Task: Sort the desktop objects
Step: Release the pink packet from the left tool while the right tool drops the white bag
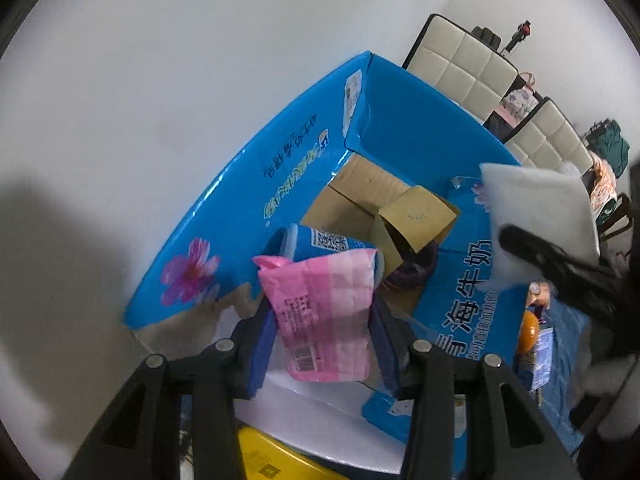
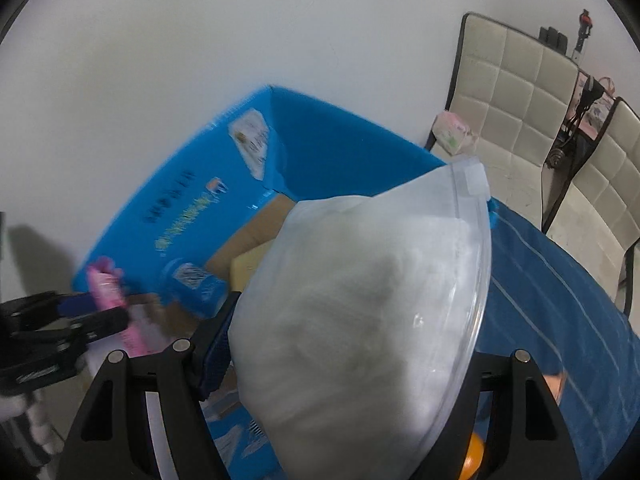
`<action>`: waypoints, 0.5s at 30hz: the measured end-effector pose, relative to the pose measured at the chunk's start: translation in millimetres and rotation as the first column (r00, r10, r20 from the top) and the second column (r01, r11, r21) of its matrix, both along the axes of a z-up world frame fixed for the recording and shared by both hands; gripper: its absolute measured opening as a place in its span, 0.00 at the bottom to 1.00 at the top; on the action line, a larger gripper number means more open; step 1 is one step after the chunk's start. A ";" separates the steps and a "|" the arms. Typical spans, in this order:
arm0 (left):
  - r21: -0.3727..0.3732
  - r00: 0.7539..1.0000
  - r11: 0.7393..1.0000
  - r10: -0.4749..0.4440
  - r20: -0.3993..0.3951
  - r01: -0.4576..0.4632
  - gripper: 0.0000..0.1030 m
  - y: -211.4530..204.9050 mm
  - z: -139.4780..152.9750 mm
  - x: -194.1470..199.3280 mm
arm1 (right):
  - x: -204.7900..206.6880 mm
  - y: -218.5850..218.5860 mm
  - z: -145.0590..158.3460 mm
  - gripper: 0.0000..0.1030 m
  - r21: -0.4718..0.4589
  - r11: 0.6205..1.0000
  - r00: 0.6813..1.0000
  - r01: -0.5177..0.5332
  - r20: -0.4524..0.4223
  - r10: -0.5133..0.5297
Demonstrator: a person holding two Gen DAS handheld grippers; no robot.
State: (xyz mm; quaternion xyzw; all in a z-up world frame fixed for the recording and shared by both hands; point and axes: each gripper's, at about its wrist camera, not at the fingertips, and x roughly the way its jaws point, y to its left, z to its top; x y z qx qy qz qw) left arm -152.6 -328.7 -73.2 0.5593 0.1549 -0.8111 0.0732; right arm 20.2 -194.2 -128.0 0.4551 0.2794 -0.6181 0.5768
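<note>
Left gripper clamped on pink packet, held above open blue carton. Right gripper clamped on white zip bag, also above carton. Orange ball beside carton on table.

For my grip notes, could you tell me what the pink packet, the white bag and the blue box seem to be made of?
Pink packet: thin glossy plastic film, crinkled.
White bag: clear plastic with a zip strip, apparently holding soft white stuffing.
Blue box: printed cardboard; brown inside flaps show.

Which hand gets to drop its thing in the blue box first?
Probably left. Its gripper holds the pink packet right over the blue box opening; the right gripper's white bag looks farther back.
</note>
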 end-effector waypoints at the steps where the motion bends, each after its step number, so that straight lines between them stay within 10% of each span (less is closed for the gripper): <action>1: -0.001 1.000 1.000 -0.002 0.001 0.002 0.40 -0.9 -0.5 -1.0 | -1.3 -6.9 -3.5 0.73 0.014 1.000 1.000 -0.019 -0.004 0.019; 15: -0.009 1.000 1.000 -0.009 0.023 0.009 0.40 -9.2 -4.4 -3.8 | -11.8 -28.8 -11.3 0.76 0.070 0.997 1.000 -0.018 0.003 0.017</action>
